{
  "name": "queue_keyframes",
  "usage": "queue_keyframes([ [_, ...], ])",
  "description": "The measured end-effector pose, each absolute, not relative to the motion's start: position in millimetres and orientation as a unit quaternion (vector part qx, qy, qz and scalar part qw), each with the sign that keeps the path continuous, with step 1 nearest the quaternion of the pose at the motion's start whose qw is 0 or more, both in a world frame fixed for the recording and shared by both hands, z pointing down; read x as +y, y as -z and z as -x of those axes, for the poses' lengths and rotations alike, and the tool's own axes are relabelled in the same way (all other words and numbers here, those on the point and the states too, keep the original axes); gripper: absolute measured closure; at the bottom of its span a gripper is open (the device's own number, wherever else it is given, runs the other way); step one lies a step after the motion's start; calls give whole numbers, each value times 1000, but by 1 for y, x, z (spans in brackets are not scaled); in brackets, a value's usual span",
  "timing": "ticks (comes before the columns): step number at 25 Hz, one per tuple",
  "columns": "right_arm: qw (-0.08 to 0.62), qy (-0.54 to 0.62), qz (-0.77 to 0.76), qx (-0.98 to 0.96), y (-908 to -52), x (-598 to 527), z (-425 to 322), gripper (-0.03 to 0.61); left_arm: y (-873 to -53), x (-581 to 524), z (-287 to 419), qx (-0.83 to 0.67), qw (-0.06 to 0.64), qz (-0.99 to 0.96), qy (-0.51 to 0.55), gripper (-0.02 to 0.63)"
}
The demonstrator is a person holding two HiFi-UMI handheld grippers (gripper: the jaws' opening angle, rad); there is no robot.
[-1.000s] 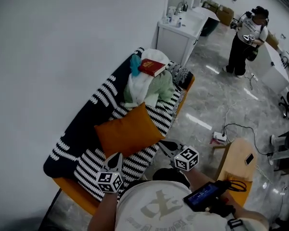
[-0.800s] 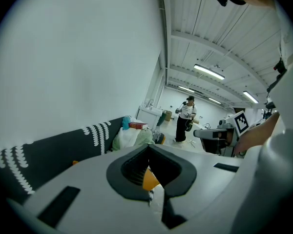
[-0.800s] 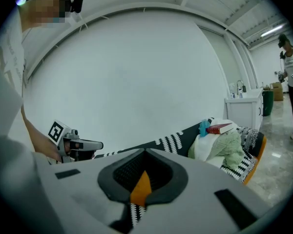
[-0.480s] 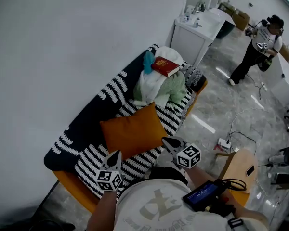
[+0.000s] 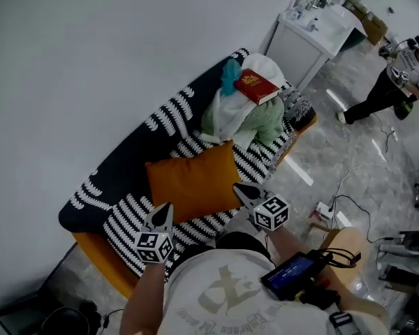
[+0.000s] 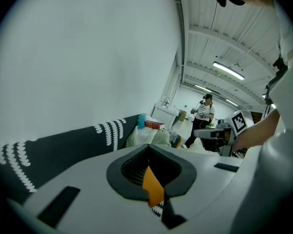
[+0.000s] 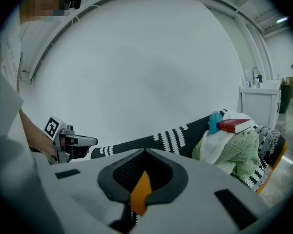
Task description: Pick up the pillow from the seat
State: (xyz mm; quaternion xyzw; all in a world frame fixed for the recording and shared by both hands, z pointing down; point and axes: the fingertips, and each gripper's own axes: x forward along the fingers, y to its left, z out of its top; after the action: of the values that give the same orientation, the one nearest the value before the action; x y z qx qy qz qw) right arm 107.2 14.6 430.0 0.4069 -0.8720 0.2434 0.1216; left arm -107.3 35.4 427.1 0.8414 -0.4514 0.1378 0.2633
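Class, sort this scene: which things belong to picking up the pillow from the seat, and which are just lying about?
For the job: orange pillow, striped seat, left gripper, right gripper (both shut).
Just lying about: red book, heap of clothes, white cabinet.

bare striped seat [image 5: 128, 223] this side of the pillow [image 5: 192, 181], clothes heap [image 5: 239, 119] just beyond its far corner
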Motion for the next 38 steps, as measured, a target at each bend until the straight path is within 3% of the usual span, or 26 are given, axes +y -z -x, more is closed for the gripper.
queue_keyframes([
  [38,210,-353,-387,-825,-618,-105,-123,565,-613,-67,117,-493,400,-741,-218,603],
])
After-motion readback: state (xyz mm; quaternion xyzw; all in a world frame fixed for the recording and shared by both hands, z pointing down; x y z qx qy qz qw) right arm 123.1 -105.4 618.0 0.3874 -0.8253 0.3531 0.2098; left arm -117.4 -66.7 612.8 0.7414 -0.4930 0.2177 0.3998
